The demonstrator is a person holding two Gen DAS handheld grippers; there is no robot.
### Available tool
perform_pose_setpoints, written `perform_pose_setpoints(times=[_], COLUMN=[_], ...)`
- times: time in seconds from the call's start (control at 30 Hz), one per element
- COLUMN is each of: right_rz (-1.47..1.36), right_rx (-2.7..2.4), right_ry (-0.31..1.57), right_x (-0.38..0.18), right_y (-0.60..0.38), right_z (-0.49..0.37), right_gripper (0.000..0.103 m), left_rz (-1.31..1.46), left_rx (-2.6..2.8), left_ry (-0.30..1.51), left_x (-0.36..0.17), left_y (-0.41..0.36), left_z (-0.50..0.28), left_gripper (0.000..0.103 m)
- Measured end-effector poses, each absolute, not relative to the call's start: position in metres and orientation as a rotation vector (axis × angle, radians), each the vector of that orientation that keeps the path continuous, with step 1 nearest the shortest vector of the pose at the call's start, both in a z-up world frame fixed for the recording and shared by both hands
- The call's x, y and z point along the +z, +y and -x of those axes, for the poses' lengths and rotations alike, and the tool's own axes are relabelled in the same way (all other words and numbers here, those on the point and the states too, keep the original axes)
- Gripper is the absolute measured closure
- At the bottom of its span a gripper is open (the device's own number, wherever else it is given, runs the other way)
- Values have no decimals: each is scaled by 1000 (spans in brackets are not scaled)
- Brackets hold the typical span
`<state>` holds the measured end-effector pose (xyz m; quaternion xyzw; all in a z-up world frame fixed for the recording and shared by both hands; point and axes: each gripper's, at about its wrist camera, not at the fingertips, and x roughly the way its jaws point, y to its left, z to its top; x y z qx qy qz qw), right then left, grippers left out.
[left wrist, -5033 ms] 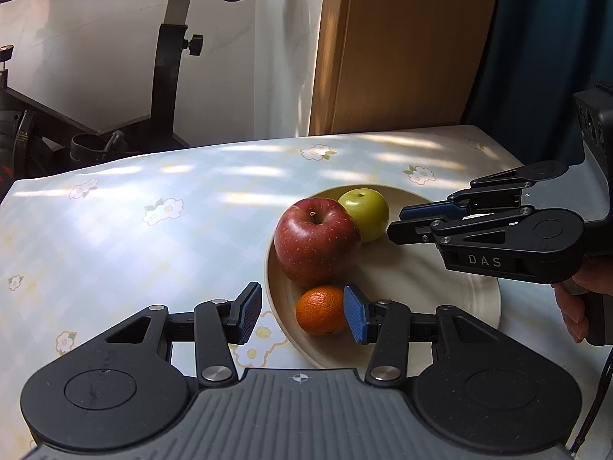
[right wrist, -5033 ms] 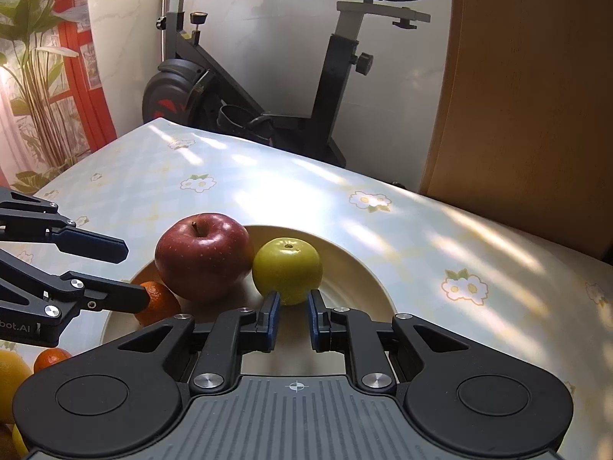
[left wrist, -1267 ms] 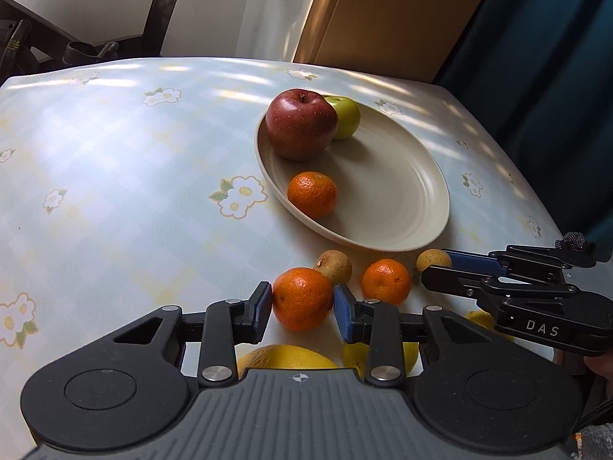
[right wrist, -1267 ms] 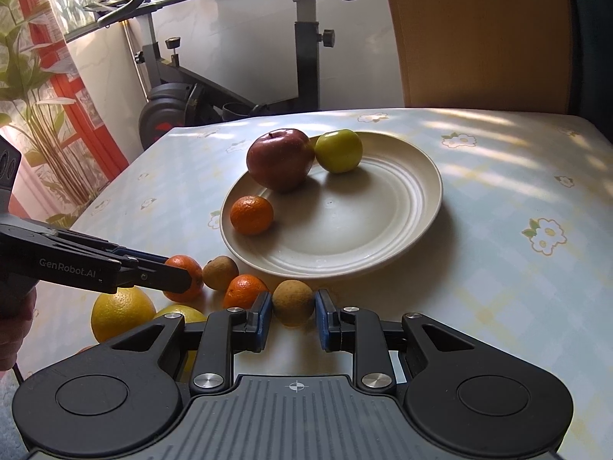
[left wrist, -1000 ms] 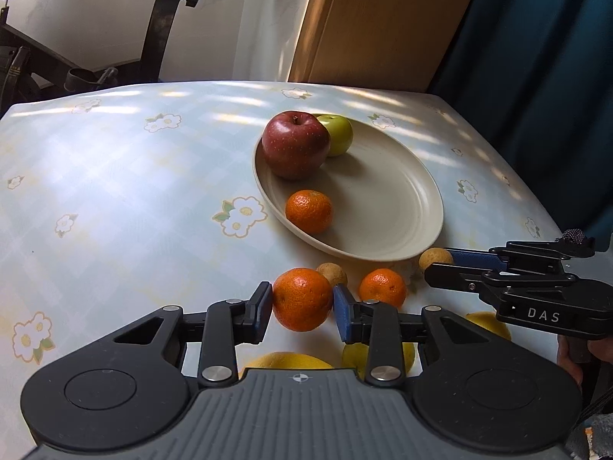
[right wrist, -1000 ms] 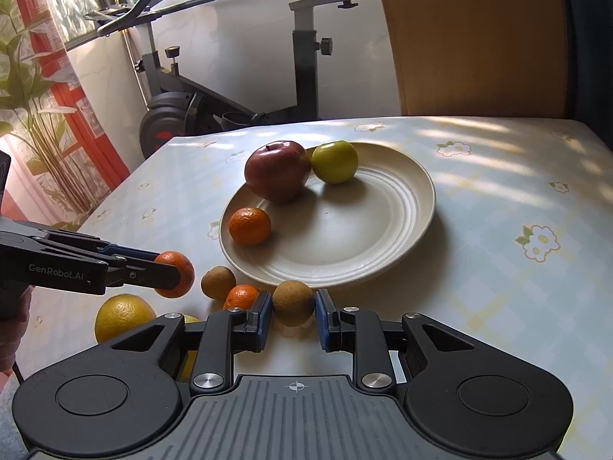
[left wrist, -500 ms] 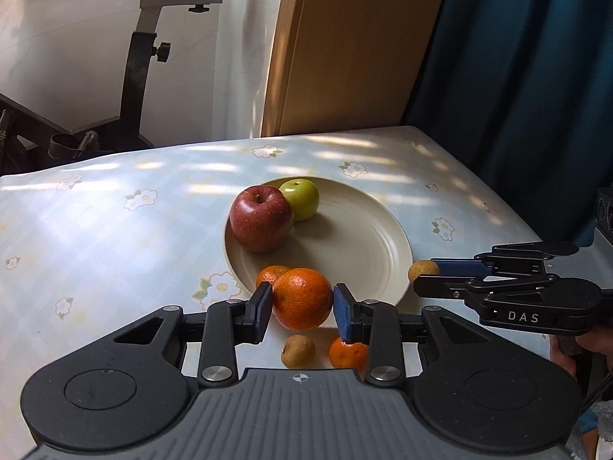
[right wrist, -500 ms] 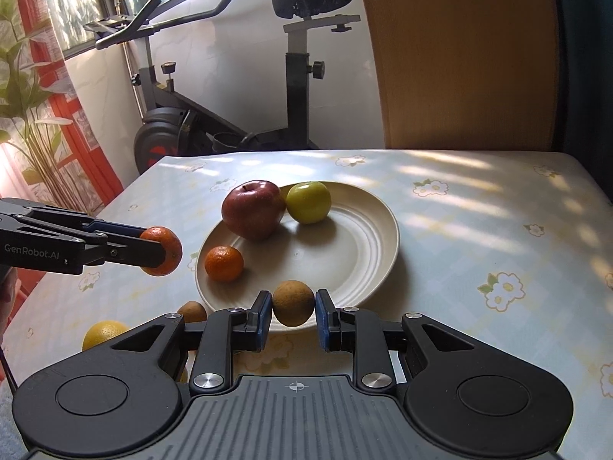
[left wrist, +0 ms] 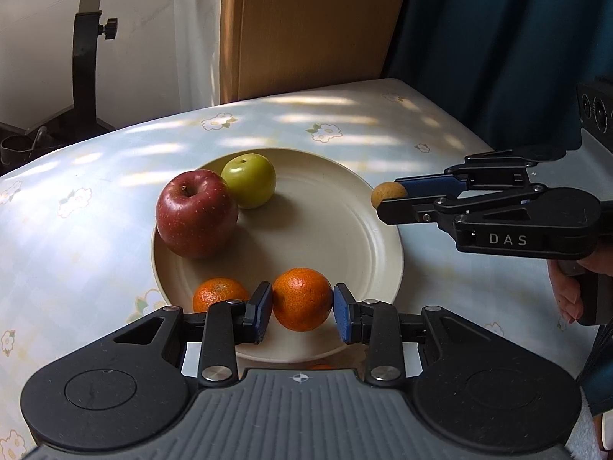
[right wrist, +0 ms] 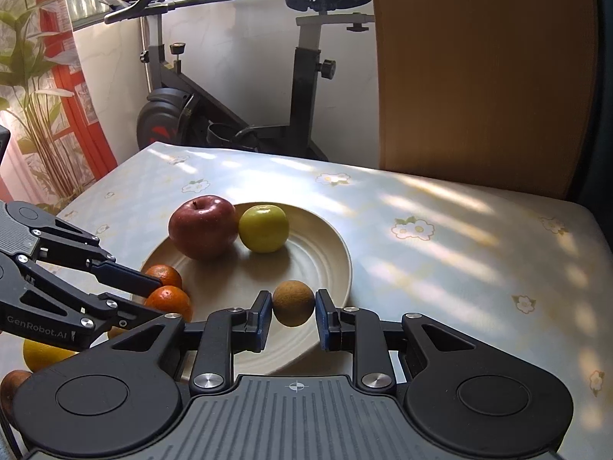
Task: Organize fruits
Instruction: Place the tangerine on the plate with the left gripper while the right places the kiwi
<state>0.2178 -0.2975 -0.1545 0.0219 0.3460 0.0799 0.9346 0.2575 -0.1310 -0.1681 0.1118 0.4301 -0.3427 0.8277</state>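
The left gripper (left wrist: 302, 308) clamps an orange (left wrist: 302, 298) above the plate's (left wrist: 367, 230) near edge. The right gripper (right wrist: 293, 316) pinches a small brown fruit (right wrist: 293, 302) over the plate's near rim.

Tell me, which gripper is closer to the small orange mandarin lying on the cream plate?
Left. The left gripper hangs right beside the mandarin; the right gripper is across the plate.

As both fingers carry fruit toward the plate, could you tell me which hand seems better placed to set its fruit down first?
Probably the left. Its orange already hangs over the plate, beside the orange lying there. The right gripper's brown fruit sits only at the plate's rim.
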Motion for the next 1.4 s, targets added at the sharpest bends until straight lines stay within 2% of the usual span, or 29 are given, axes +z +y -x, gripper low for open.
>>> perform_pose_setpoints(times=[0.97, 1.1, 1.4], right_rz=[42, 45, 33], right_rx=[163, 158, 133], right_ry=[702, 698, 697], right_x=[-191, -189, -177], right_y=[-282, -282, -287], right_z=[-298, -296, -278], right_gripper=[80, 74, 71], left_rz=[-272, -271, -260], left_rx=[-675, -659, -627], left_ry=[941, 947, 934], left_x=[-178, -180, -176], left_y=[-122, -122, -119], left_z=[-261, -263, -263], left_gripper=[66, 66, 66])
